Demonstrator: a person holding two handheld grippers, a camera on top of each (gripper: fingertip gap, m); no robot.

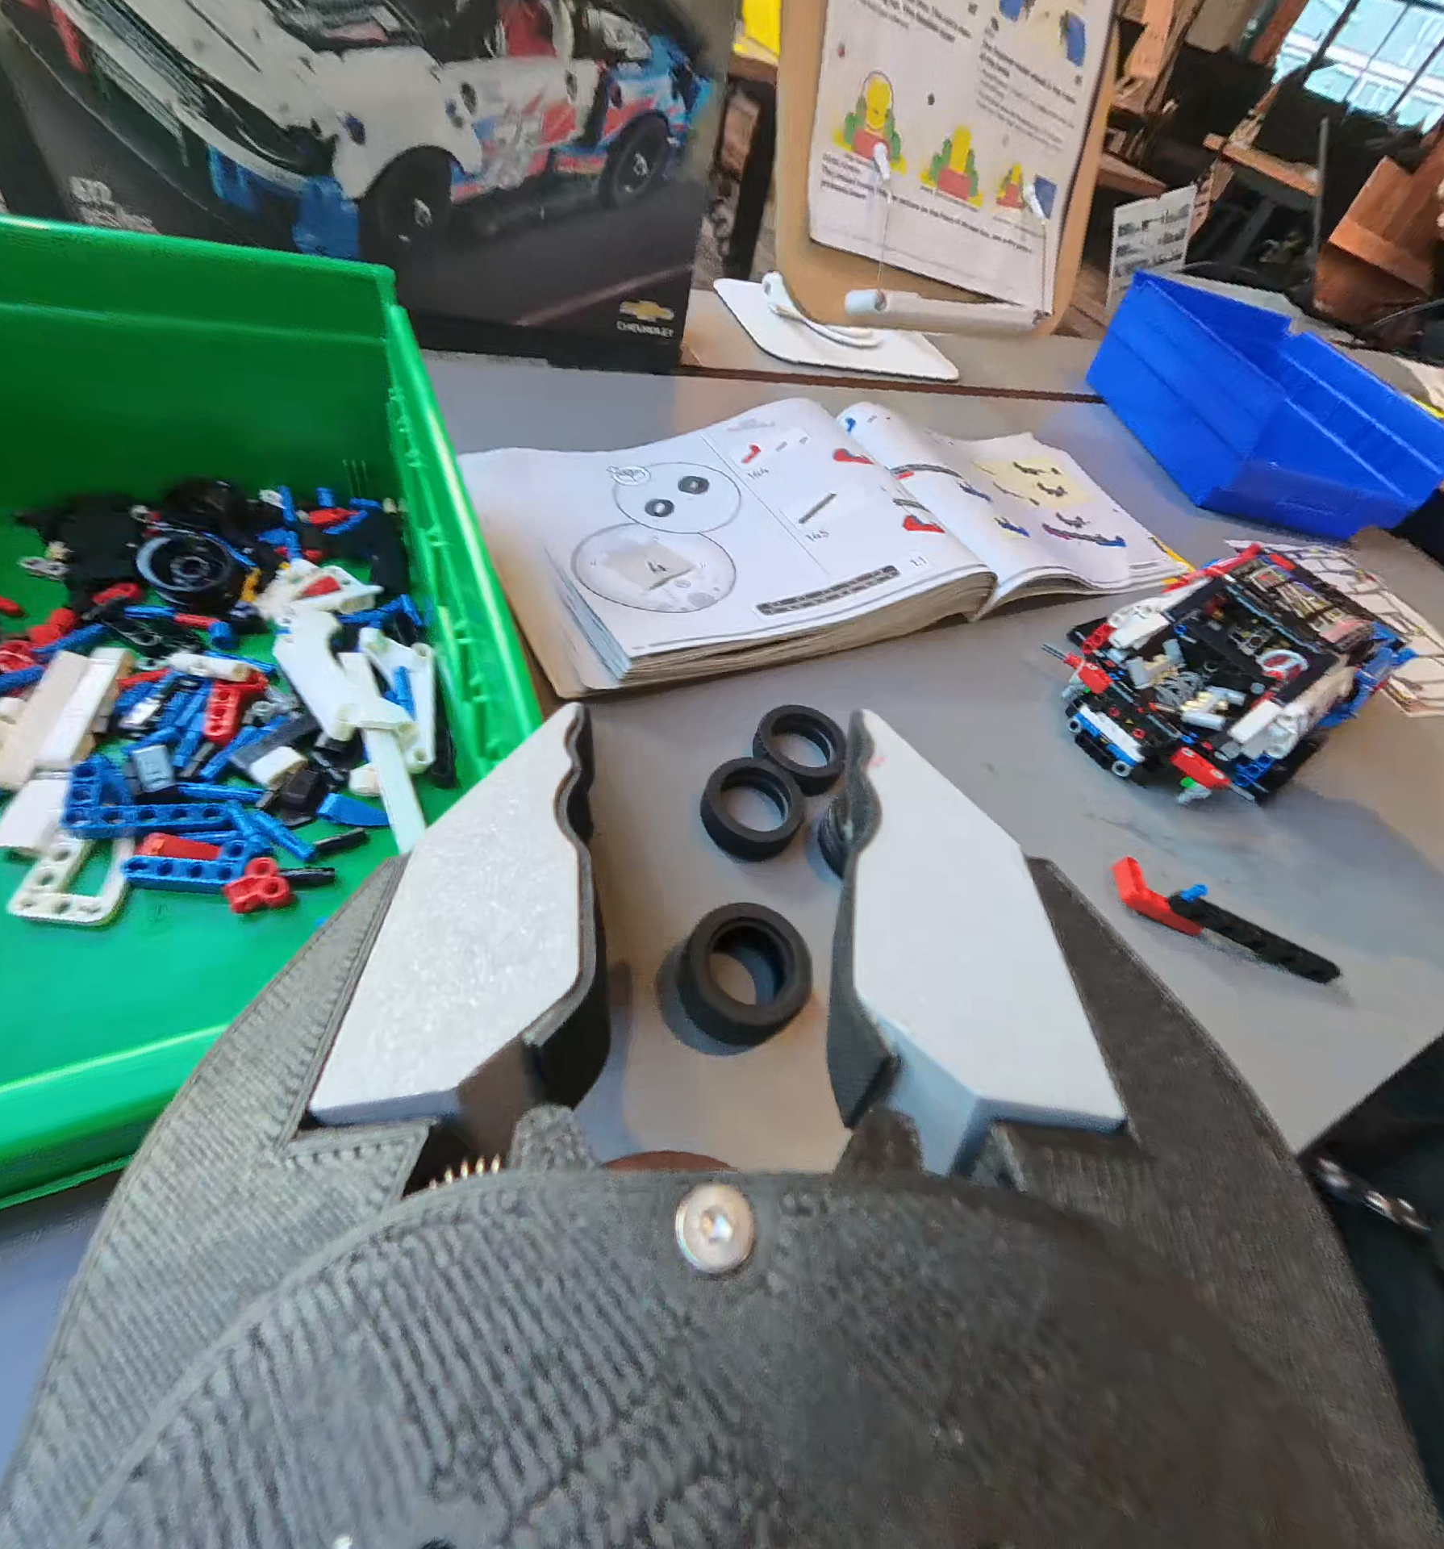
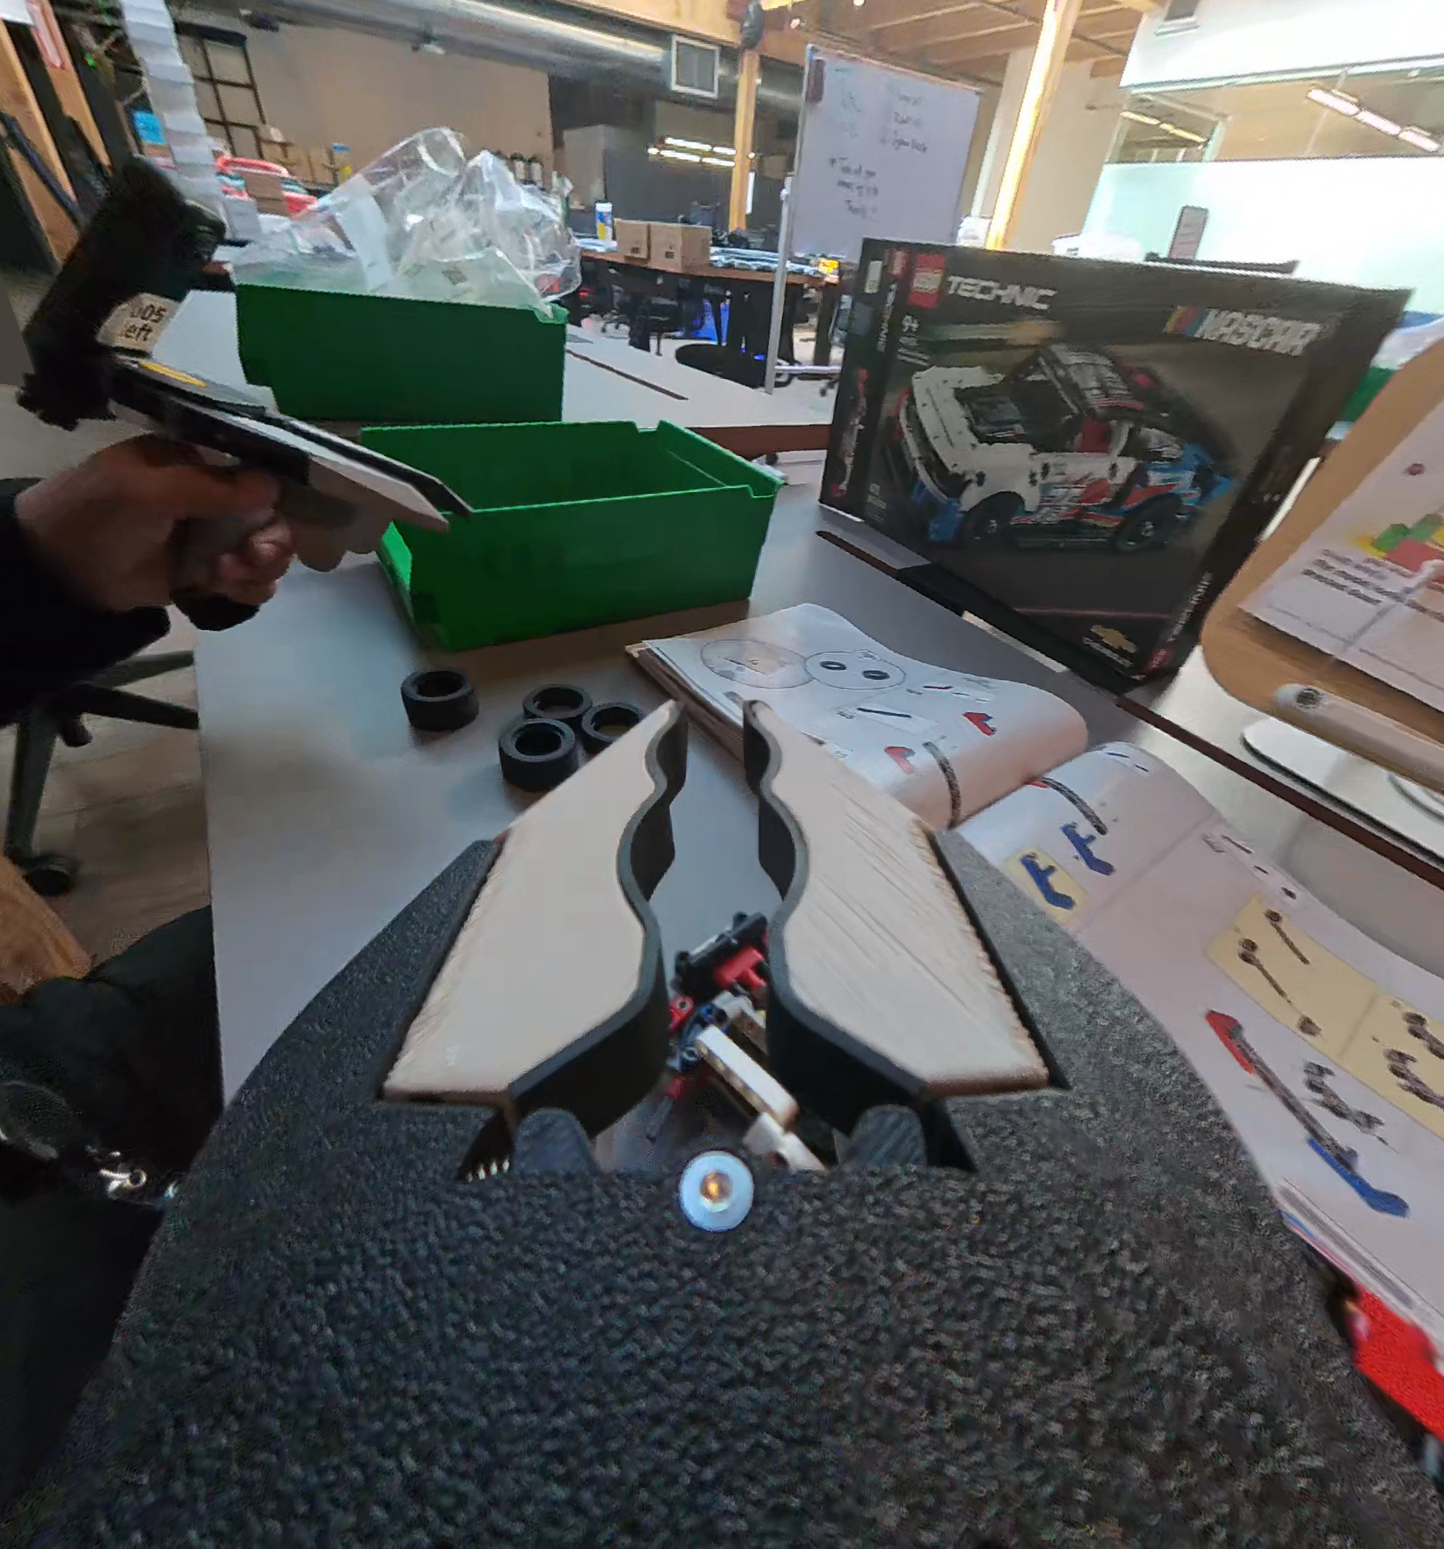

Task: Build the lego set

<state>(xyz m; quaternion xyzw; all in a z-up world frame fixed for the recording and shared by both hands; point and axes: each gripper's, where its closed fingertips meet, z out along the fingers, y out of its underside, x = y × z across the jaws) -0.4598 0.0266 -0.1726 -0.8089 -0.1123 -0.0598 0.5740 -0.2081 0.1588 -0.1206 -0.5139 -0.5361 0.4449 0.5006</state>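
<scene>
My left gripper (image 1: 717, 721) is open and empty, held low over the grey table (image 1: 995, 838). Several black tyres (image 1: 752, 809) lie on the table between and beyond its fingers; one tyre (image 1: 744, 972) is nearer, and one is partly hidden behind the right finger. The partly built car (image 1: 1230, 670) sits to the right. A red and black beam piece (image 1: 1221, 922) lies in front of it. My right gripper (image 2: 712, 712) is slightly open and empty, above the car (image 2: 727, 1031), which shows through the gap. The left gripper (image 2: 442, 511) and the tyres (image 2: 538, 753) also show there.
A green bin (image 1: 450, 545) of loose pieces stands at the left. The open manual (image 1: 786, 536) lies behind the tyres. A blue bin (image 1: 1272, 419), the set's box (image 2: 1079, 419), a sheet on a stand (image 2: 1372, 545) and a second green bin with bags (image 2: 400, 360) stand farther back. Across from one pair of fingers to the other is roughly 30 centimeters.
</scene>
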